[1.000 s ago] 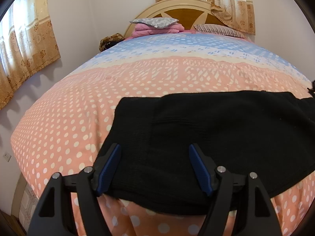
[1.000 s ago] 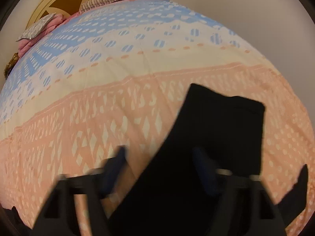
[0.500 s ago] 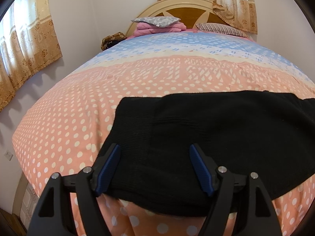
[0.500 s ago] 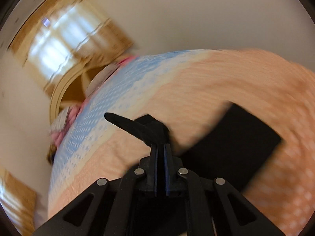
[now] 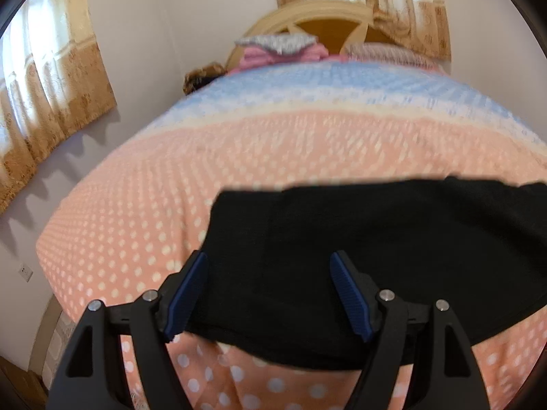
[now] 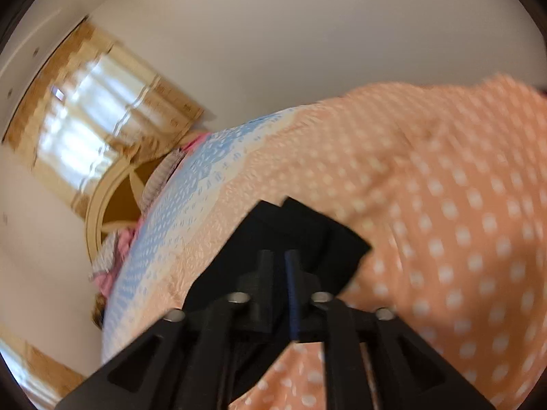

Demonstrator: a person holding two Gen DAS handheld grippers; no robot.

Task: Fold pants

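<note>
On the dotted bedspread point(image 5: 143, 212), black pants point(image 5: 359, 256), left gripper point(image 5: 268, 299) fingers spread above them, right gripper point(image 6: 280, 266) pinching pants.

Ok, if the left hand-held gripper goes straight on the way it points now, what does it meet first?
Most likely the black fabric pants, lying flat on the peach polka-dot bedspread. The left hand-held gripper is open, its blue-padded fingers over the pants' near edge. Depth is unclear, but nothing else lies ahead.

Black pants point(image 5: 359, 256) flat on bed
</note>
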